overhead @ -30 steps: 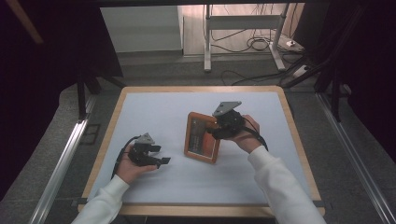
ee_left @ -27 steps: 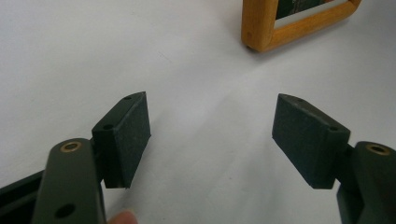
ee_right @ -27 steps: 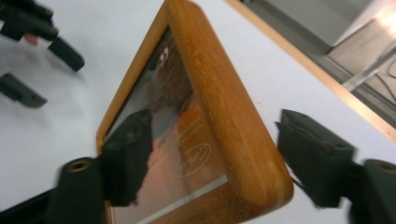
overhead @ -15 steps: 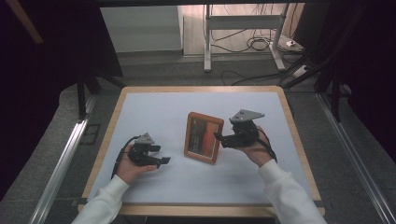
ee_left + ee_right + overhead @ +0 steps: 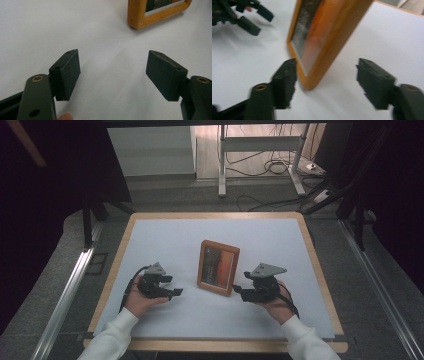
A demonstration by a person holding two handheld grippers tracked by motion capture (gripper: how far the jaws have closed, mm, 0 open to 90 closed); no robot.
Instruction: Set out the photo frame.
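Jaws of our right tool (image 5: pixel 325 75) have just been closing yet stand apart, holding nothing; picture frame (image 5: pixel 218 267) stands just ahead, its corner between them; left tool (image 5: pixel 113 72) gapes empty.

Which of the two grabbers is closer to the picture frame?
The right gripper: its tips sit just beside the picture frame, near its lower corner. The left gripper rests farther off.

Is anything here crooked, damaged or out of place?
Nothing looks damaged or spilled. The wooden picture frame stands upright on the white table, turned slightly askew to its edges. Left gripper and right gripper rest open on either side, holding nothing.
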